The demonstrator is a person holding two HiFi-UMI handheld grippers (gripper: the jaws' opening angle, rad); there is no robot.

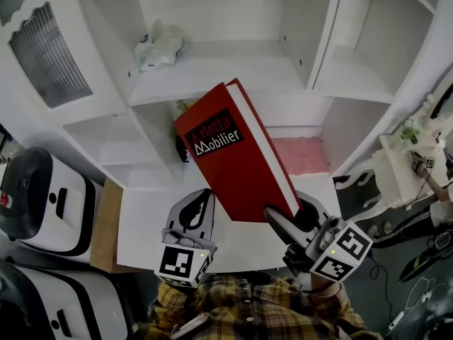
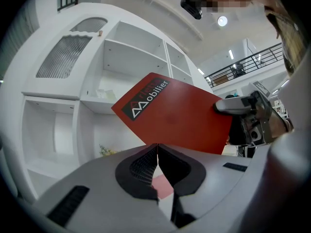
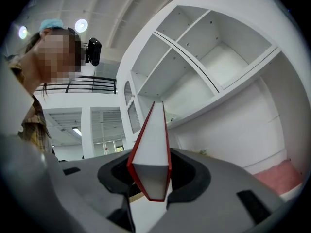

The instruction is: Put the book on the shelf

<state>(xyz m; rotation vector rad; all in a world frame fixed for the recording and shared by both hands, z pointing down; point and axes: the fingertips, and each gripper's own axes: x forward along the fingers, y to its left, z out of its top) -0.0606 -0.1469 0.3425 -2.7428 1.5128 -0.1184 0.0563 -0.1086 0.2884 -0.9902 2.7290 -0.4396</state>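
A white open-fronted shelf unit stands behind. In front of it, a red hardcover book with a black title label hangs tilted in the air, outside every compartment. The right gripper clamps its lower corner, jaws pressed on both covers. The left gripper, just beside the book, has its jaws together and empty. A crumpled white plastic bag lies on an upper shelf.

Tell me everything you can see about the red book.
The book is a closed hardback: red cover, white page edges, a black label with white and red lettering on the front. It hangs tilted in the air before the white shelves, apparently clear of them. The right tool clamps its near corner, one jaw on each cover; nothing else touches it.
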